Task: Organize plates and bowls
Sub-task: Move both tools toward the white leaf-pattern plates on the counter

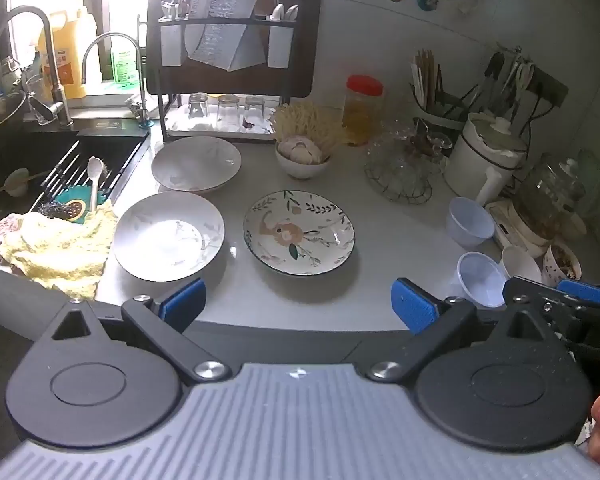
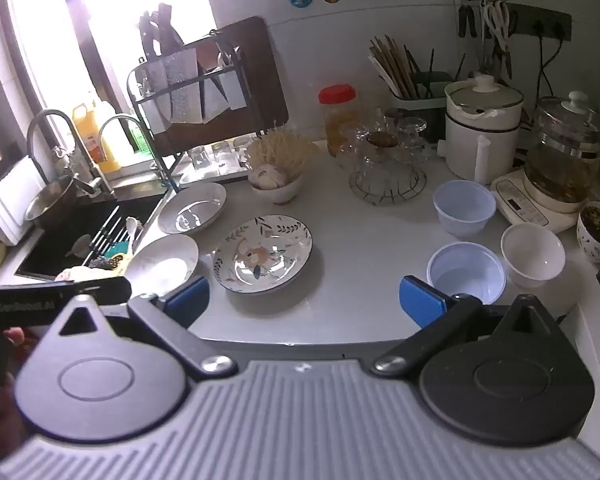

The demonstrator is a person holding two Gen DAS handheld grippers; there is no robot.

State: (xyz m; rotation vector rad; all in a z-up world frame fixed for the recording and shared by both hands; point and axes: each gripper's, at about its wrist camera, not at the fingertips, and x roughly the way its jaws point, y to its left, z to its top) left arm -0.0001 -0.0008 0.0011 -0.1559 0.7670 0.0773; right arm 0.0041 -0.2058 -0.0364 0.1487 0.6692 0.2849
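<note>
Plates and bowls loose on surface, unstacked.
Floral plate (image 1: 299,232) central; two white plates (image 1: 168,236) toward sink (image 1: 28,168); plastic bowls (image 2: 465,270) opposite. Left gripper (image 1: 298,306), right gripper (image 2: 304,300): jaws spread, empty.

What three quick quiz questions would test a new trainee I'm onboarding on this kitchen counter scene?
1. True or false: the flower-patterned plate is stacked on a white plate.
2. How many translucent bluish plastic bowls stand at the counter's right? A one, B two, C four.
3. Does the left gripper or right gripper hold anything?

Key:
1. False; it lies alone on the grey countertop.
2. B: the far plastic bowl and the near plastic bowl.
3. No; both are open, holding nothing.
</note>
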